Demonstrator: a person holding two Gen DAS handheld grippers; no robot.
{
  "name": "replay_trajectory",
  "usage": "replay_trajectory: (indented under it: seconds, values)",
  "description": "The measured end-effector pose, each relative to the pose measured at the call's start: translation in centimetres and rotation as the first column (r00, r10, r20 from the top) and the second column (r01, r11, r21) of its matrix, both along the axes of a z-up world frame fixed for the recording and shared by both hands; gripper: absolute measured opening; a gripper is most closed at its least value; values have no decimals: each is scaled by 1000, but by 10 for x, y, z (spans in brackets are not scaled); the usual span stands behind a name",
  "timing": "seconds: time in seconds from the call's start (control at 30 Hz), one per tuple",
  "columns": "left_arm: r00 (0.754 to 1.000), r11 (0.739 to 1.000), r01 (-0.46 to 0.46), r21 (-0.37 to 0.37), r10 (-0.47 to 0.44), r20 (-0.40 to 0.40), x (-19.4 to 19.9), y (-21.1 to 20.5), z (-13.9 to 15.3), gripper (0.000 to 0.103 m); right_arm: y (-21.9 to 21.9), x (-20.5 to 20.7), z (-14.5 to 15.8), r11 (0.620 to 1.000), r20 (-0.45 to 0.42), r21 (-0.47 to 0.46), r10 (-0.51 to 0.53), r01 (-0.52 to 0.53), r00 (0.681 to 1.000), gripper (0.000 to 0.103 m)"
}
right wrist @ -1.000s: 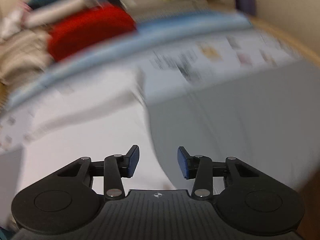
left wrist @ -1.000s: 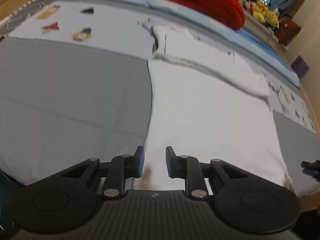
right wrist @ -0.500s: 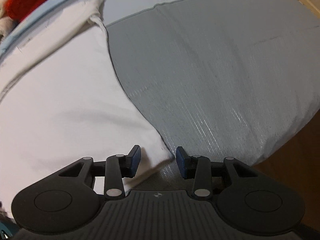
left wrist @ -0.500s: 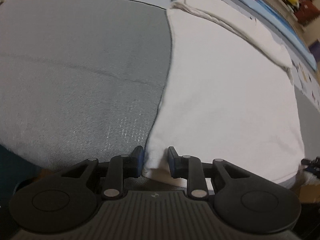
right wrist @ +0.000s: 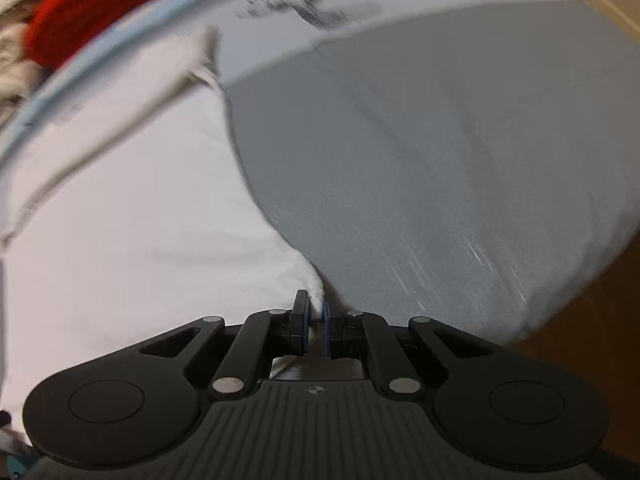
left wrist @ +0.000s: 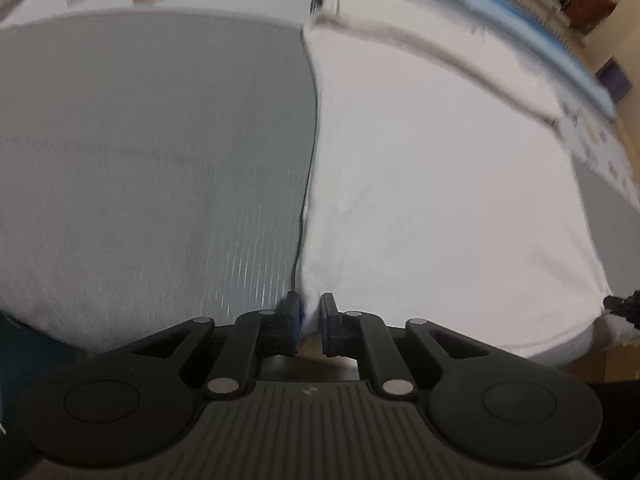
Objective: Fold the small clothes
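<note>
White cotton garment (left wrist: pixel 432 184), soft and limp, lies flat on the grey bed cover (left wrist: pixel 152 168), its near corners at 6 o'clock in each view, left gripper (left wrist: pixel 309 322) and right gripper (right wrist: pixel 316 322) fingers closing on them; best held there.

Soft even light, blurred, perhaps motion, fisheye-warped edges
</note>
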State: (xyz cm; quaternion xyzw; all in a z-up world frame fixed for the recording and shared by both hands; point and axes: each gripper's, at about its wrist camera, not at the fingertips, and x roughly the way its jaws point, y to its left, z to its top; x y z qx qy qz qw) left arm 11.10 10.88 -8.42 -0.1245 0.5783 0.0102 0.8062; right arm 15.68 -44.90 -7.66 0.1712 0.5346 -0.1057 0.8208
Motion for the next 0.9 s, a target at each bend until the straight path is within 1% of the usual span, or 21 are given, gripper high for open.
replay_trajectory:
  seconds: [0.03,0.07,0.13,0.17,0.33,0.37,0.4,0.43,0.5,0.57,0.6,0.67,0.7,0.73,0.83,0.9]
  values:
    - [1000,1000,6,10,-6,-14,1,-1,-3,17,-1,1,-5,1000,-30,12,-6,7,1000,9]
    - [1000,1000,10,16,-10,-14,-1,-1,-1,17,-1,2,-10,1000,-56,17,-4,5,998,9]
    - [1000,1000,6,16,-6,-10,0,0,0,17,3,4,-12,1000,-78,-16,11,-12,997,22]
    - [1000,1000,0,14,1,-12,1,1,0,17,5,5,-13,999,-86,-34,13,-16,996,23]
    - [999,998,31,47,-31,-9,2,-3,-2,17,10,9,-15,998,-96,-54,40,-46,995,23]
    - [999,998,38,55,-38,-5,2,-4,-3,13,11,8,-14,997,-97,-58,52,-57,994,23]
    - [999,997,39,62,-39,4,3,-8,-3,8,10,4,-10,996,-98,-58,61,-67,993,18]
    - [999,997,26,75,-27,25,2,-7,0,7,12,3,-10,995,-96,-50,77,-82,992,9]
    - [997,995,12,95,-19,73,1,-7,9,7,14,7,-8,994,-82,-44,96,-100,992,7]
    - [995,997,5,76,-13,100,-1,-5,15,7,11,5,0,996,-40,-20,82,-82,996,6]
    - [996,998,8,65,-14,92,-1,-4,15,7,9,4,3,997,-23,-8,71,-71,997,6]
    - [999,999,23,46,-25,38,0,-4,8,9,4,3,6,999,-3,18,51,-51,999,6]
    - [1000,998,24,50,-25,10,1,-5,3,10,4,3,5,998,-13,24,51,-50,999,7]
    - [1000,998,25,56,-24,-8,2,-5,-1,14,5,4,2,998,-35,24,56,-55,998,7]
    - [1000,999,14,41,-14,-14,1,-2,1,15,8,4,-9,997,-99,3,73,-73,992,11]
    - [1000,999,-1,33,2,-18,1,2,2,16,12,6,-9,996,-98,-8,90,-91,991,11]
